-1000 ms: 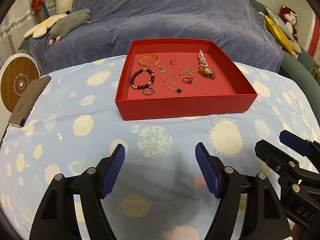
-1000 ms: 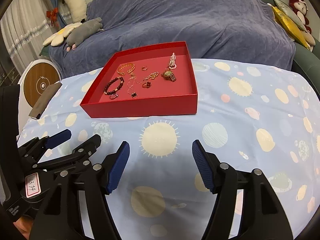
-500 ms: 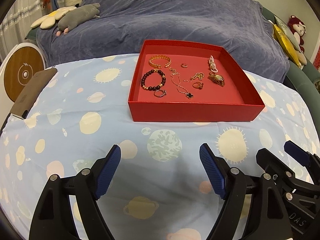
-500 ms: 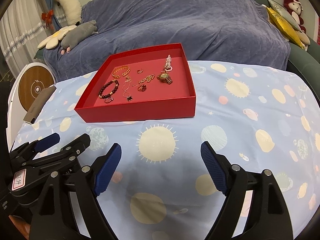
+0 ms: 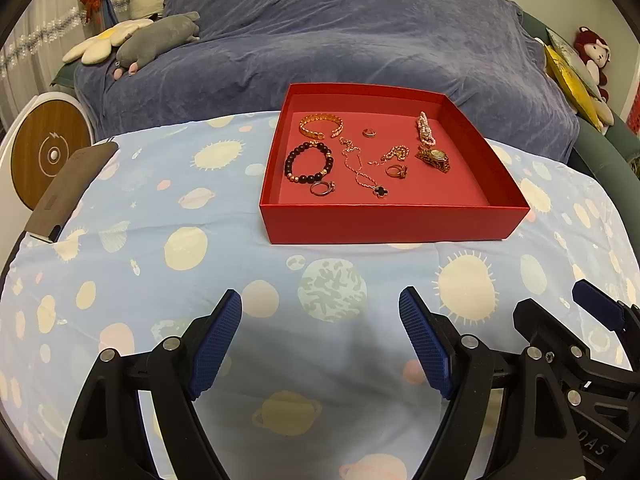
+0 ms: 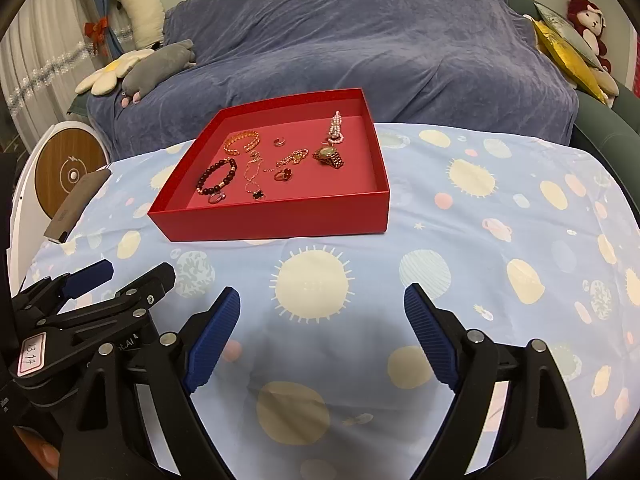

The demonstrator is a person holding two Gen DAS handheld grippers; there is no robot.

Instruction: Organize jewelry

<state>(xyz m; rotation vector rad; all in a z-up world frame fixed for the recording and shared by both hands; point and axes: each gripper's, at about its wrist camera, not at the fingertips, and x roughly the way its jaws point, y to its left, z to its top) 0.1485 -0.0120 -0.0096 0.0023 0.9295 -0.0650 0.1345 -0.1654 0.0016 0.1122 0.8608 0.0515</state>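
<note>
Holding bracelets (image 5: pixel 308 162), rings, watch (image 5: pixel 434 158): red tray (image 5: pixel 392 224)

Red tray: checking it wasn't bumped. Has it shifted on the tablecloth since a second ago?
No. The red tray sits just beyond the same green planet print on the tablecloth.

Even, soft indoor light from above, moderately bright, no hard glare. Both views sharp at centre; jewelry in the red tray (image 5: pixel 394 226) reads crisp. Strong fisheye bend: planet-print tablecloth (image 6: pixel 480 216) bulges, black vignette in all corners. Soft grey shadows on the cloth under the left gripper (image 5: pixel 320 322) and right gripper (image 6: pixel 322 318). Far blue sofa cover (image 5: pixel 340 32) slightly dimmer, w/ mild noise.
</note>
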